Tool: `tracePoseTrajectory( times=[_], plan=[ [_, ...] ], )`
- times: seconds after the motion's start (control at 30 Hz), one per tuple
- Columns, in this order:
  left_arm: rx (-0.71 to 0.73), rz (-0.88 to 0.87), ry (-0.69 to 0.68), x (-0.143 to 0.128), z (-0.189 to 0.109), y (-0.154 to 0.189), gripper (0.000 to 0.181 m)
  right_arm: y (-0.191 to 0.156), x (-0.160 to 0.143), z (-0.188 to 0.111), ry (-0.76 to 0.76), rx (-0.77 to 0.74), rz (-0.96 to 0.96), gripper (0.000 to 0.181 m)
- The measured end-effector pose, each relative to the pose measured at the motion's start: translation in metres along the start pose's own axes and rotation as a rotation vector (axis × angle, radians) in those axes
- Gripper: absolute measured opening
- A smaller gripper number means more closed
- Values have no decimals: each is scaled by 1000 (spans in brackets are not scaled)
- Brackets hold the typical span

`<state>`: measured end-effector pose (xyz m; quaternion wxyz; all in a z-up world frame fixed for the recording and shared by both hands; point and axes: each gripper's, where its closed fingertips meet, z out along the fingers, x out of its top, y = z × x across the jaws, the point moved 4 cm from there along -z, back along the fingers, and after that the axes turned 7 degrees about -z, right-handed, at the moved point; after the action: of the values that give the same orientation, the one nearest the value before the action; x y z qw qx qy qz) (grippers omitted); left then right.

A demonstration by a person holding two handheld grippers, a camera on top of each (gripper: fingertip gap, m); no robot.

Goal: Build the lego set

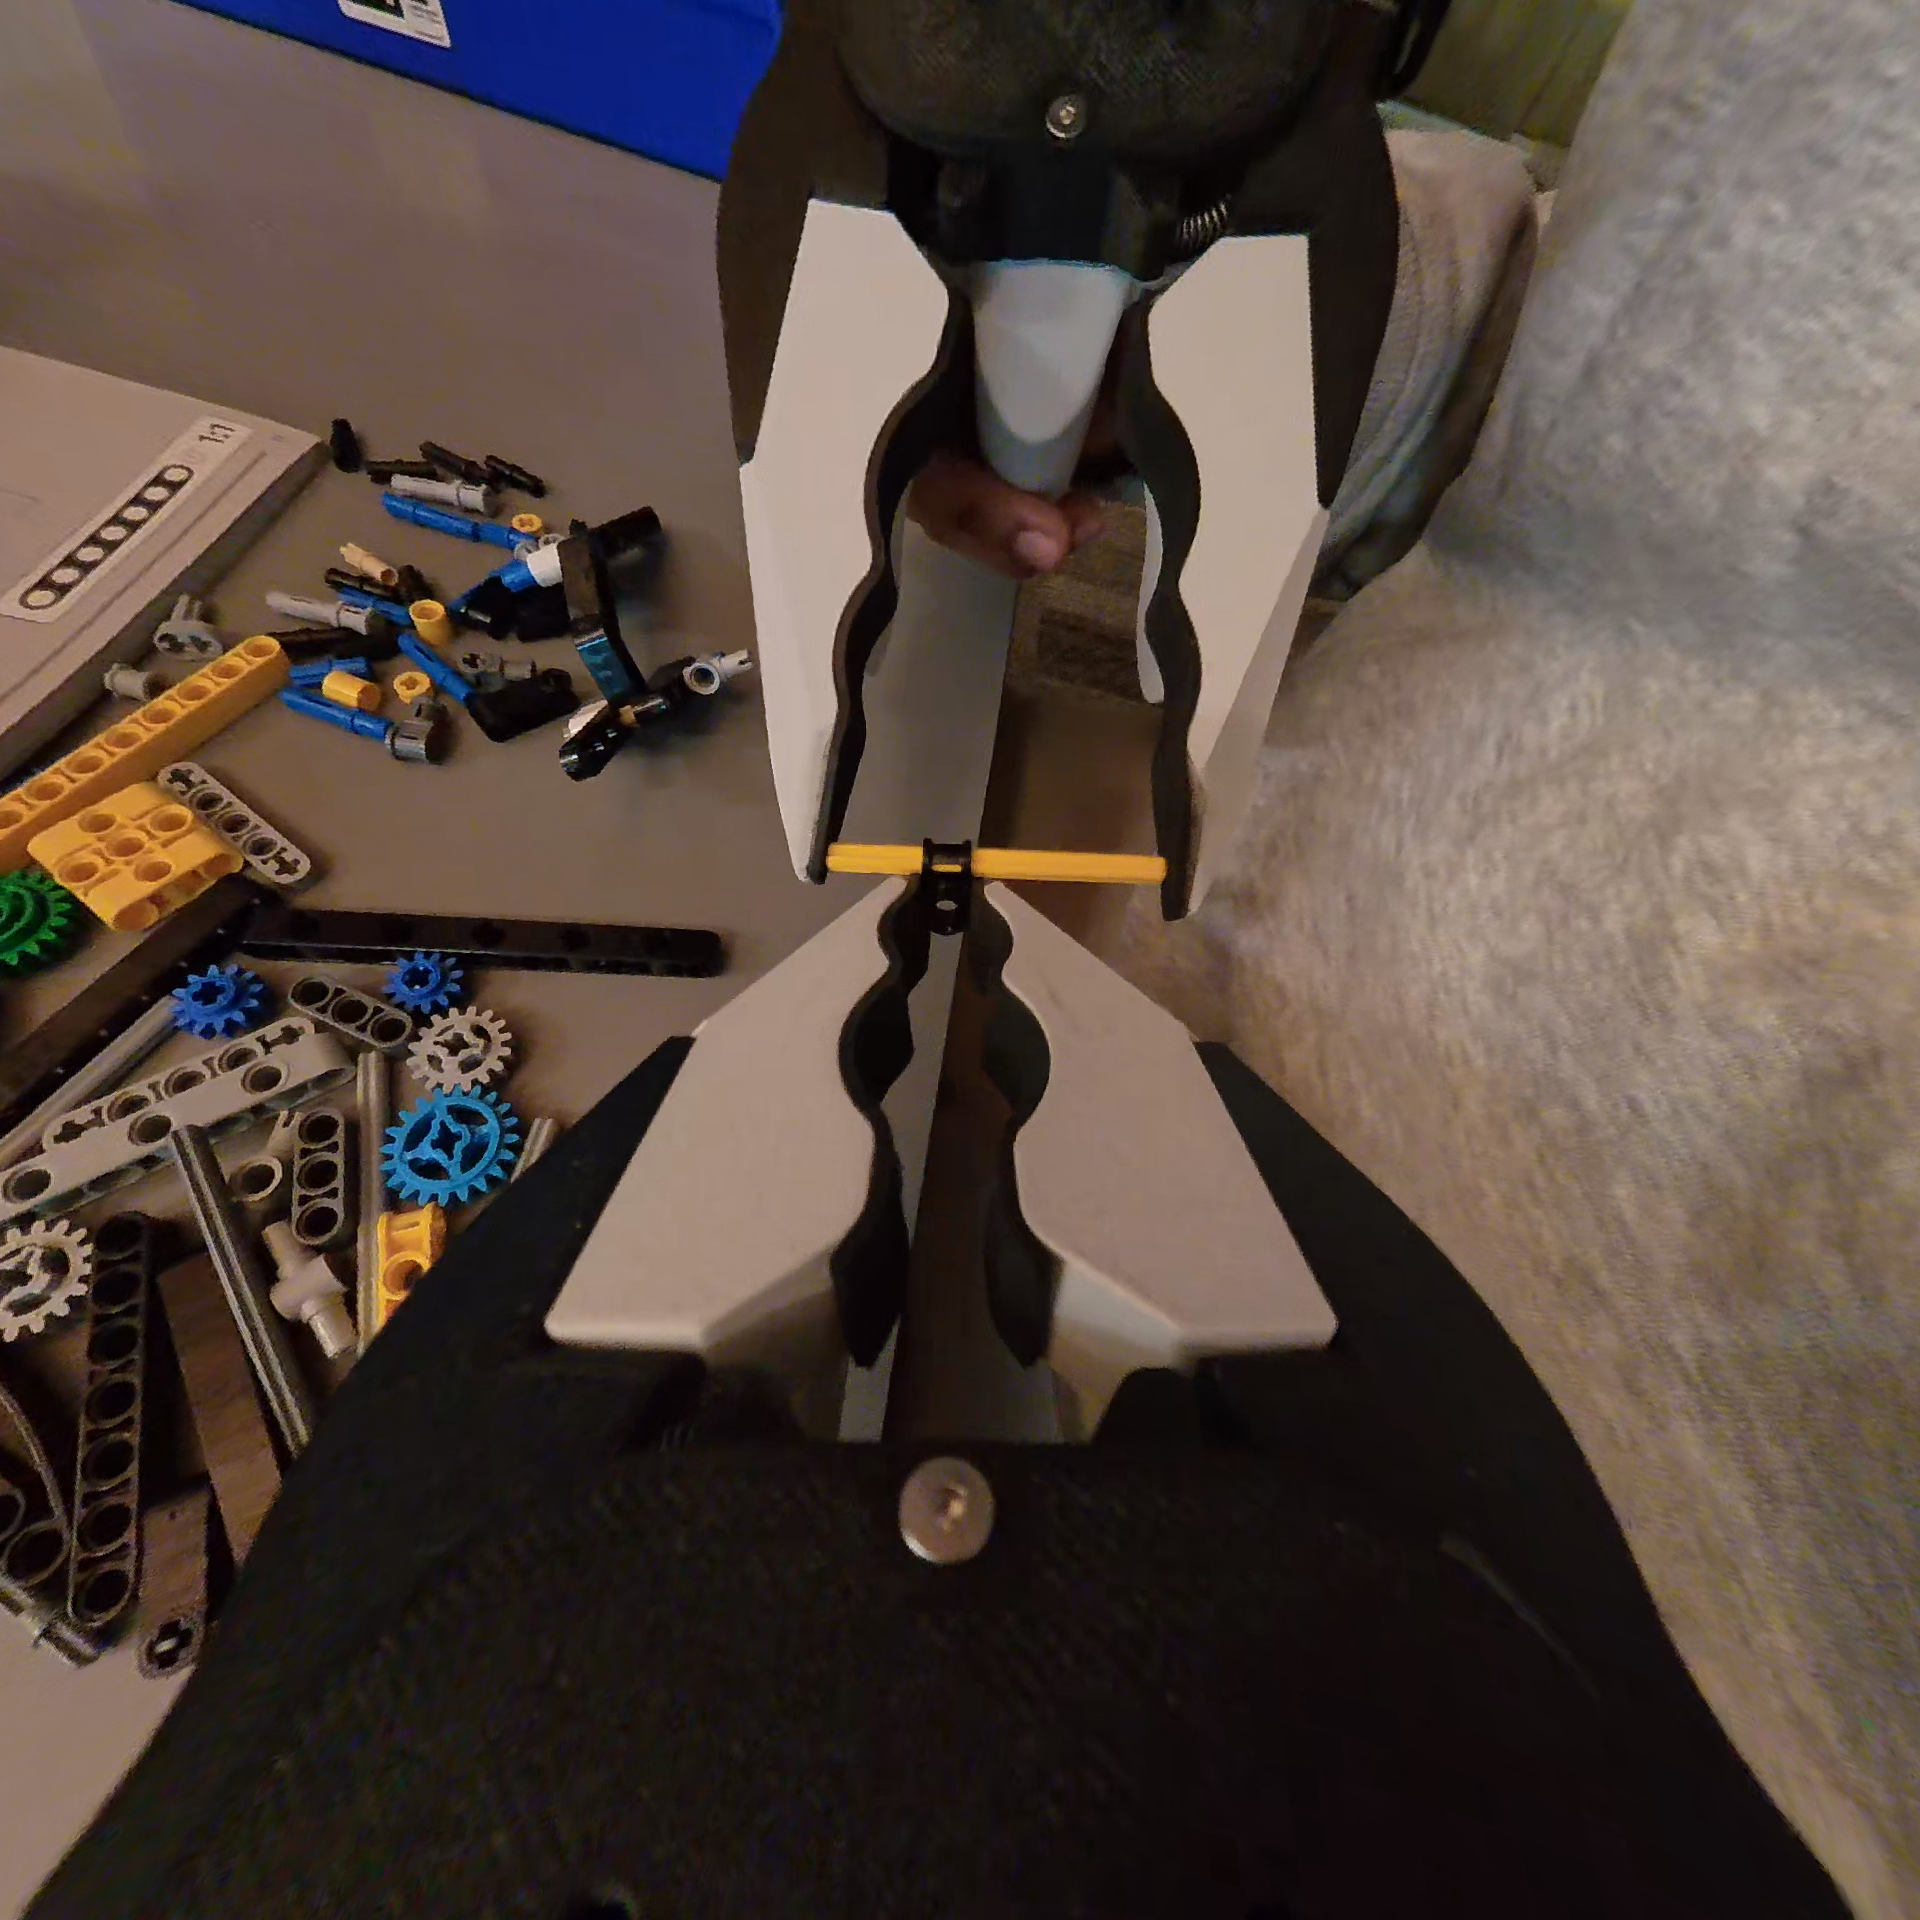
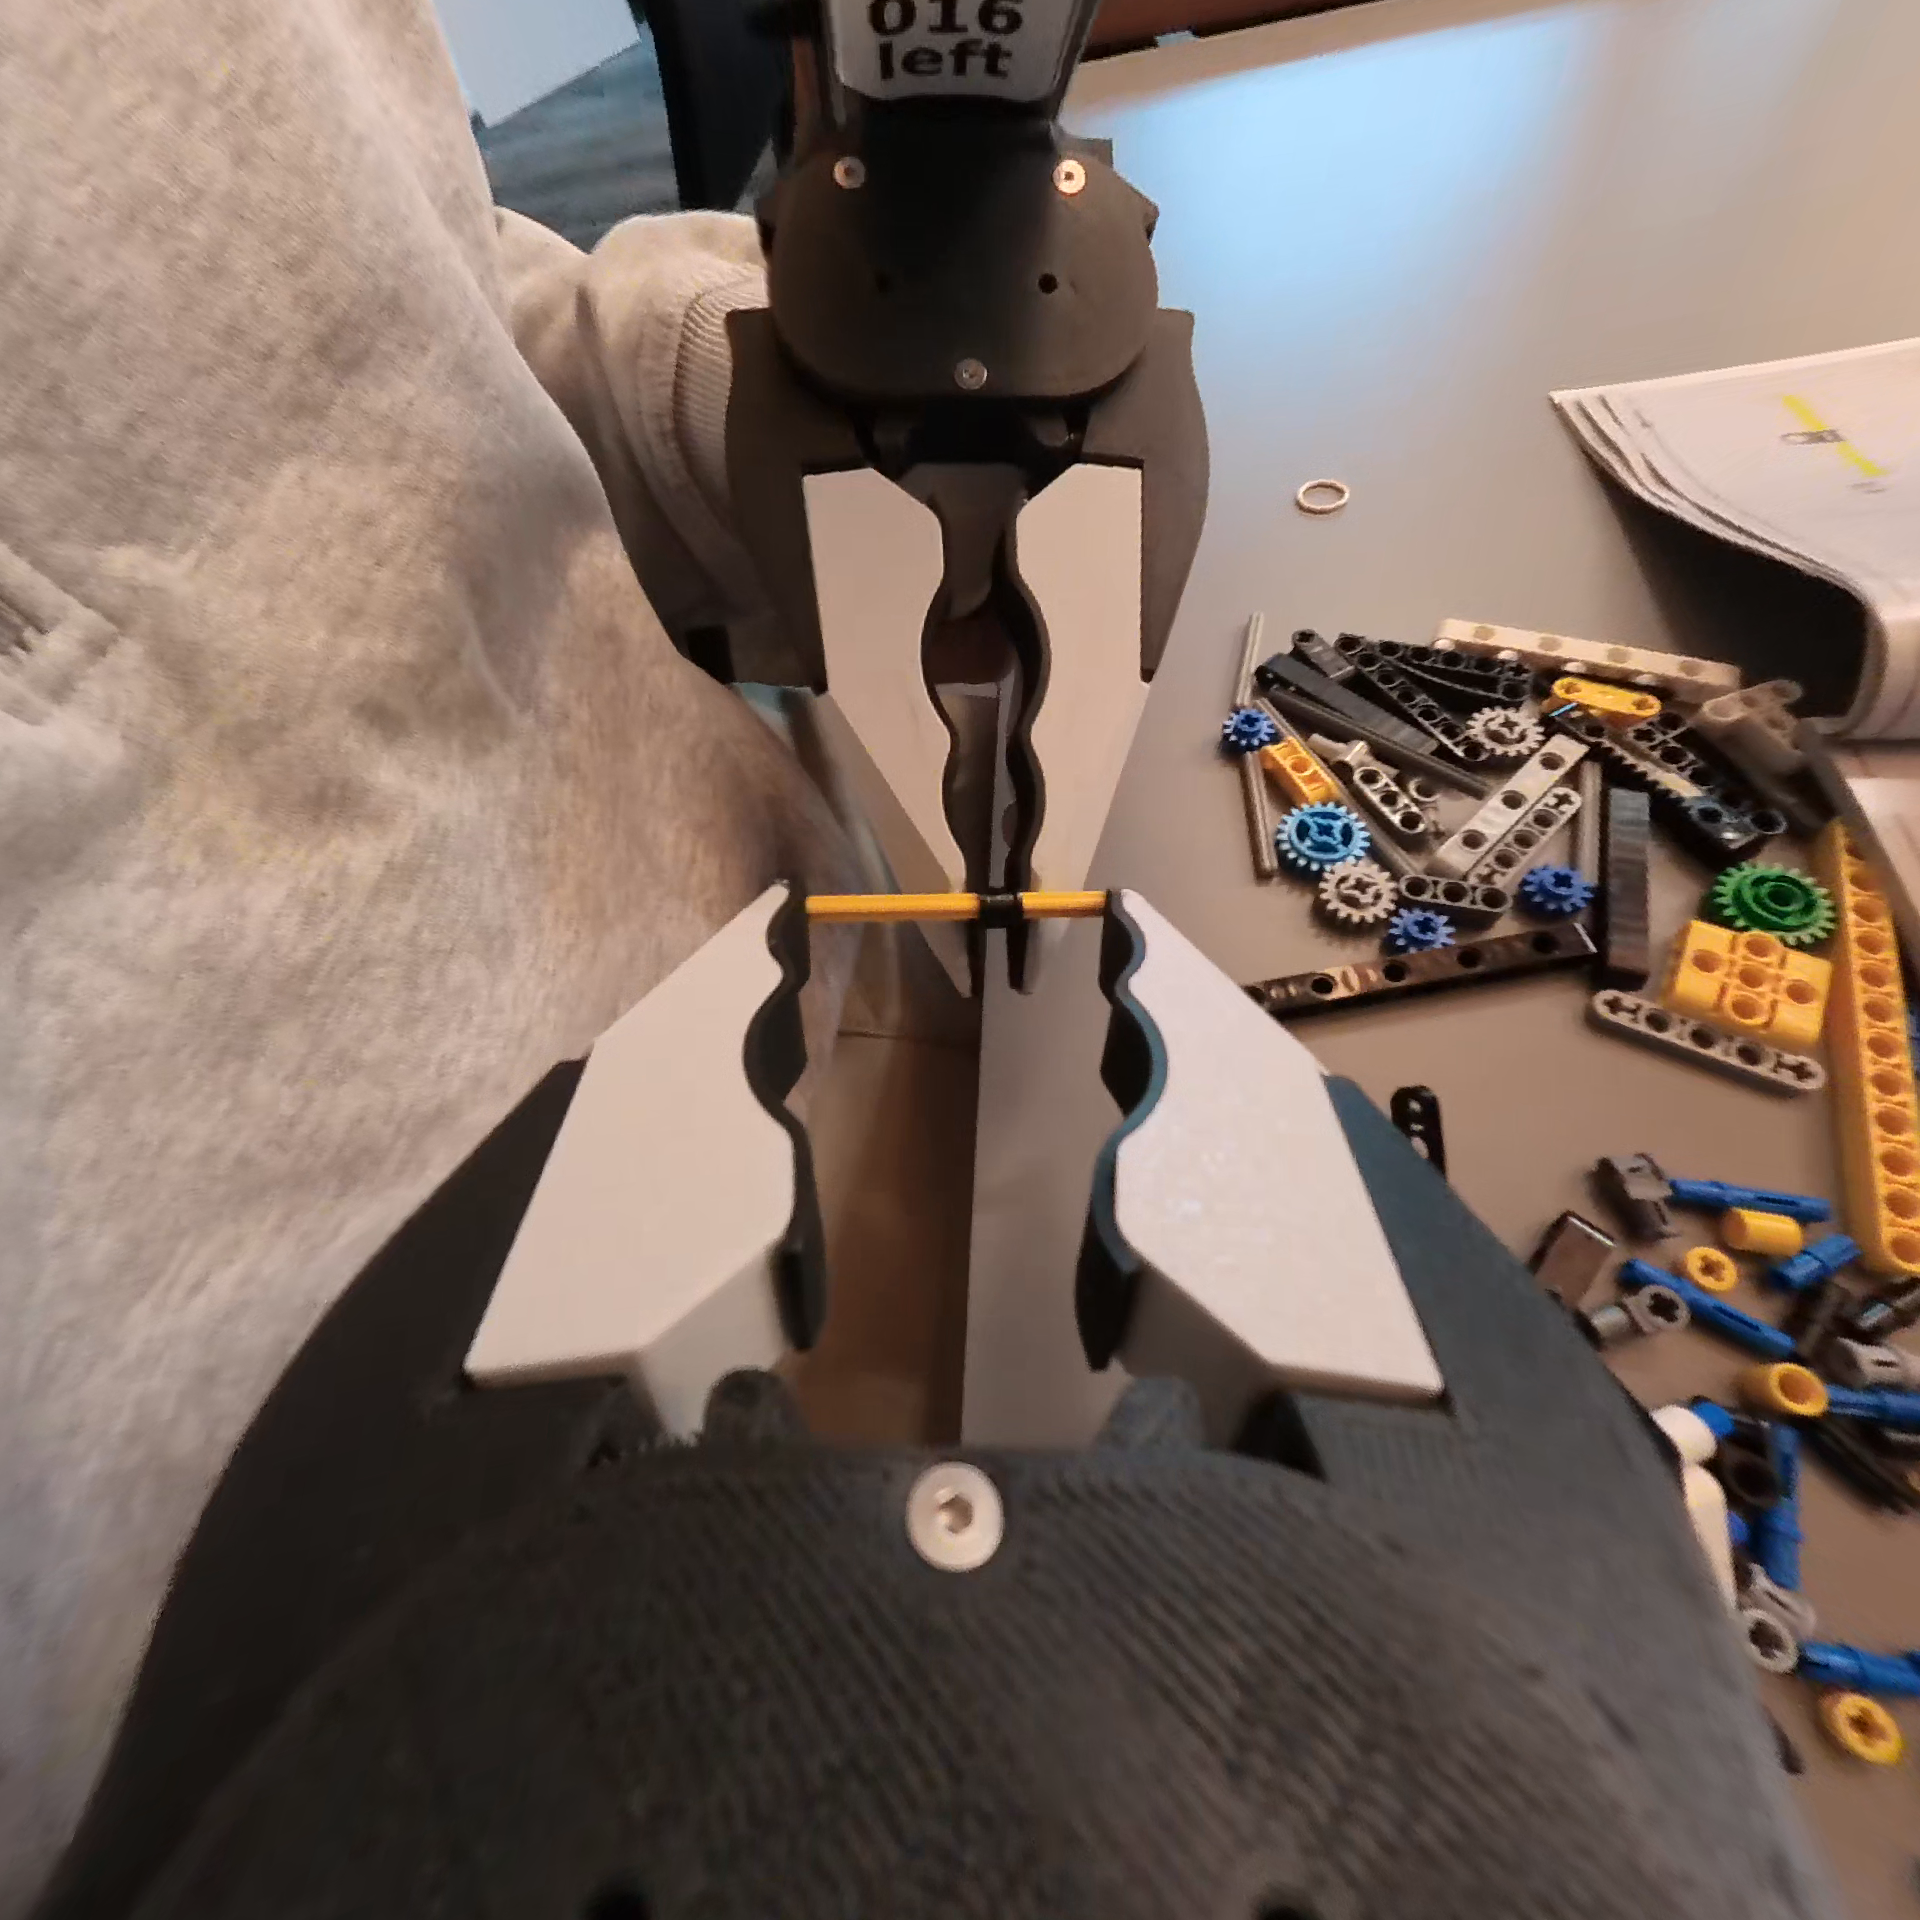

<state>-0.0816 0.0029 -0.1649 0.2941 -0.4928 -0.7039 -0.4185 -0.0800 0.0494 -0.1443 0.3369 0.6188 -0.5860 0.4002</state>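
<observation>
A thin yellow axle runs through a small black connector, and both are held in the air in front of a person's grey top. My left gripper is shut on the black connector. My right gripper faces it and is shut on the yellow axle end to end, with one fingertip on each end. In the right wrist view the left gripper comes down from above onto the connector.
Loose beams, gears, pins and axles lie on the grey table, among them a blue gear, a long yellow beam and a green gear. There is also an instruction booklet, a blue box and a small ring.
</observation>
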Motion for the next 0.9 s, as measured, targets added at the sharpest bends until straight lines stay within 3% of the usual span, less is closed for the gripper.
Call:
tracePoseTrajectory(
  times=[0.23,0.5,0.9],
  plan=[
    [26,52,-49,-9,5,-3,5,0,-10,6,-56,-3,-13,55],
    [-16,128,-88,-16,8,7,5,-10,-16,7,-58,112,23,55],
    [14,113,-61,-12,4,3,5,-6,-12,8,-38,58,35,55]
  ],
)
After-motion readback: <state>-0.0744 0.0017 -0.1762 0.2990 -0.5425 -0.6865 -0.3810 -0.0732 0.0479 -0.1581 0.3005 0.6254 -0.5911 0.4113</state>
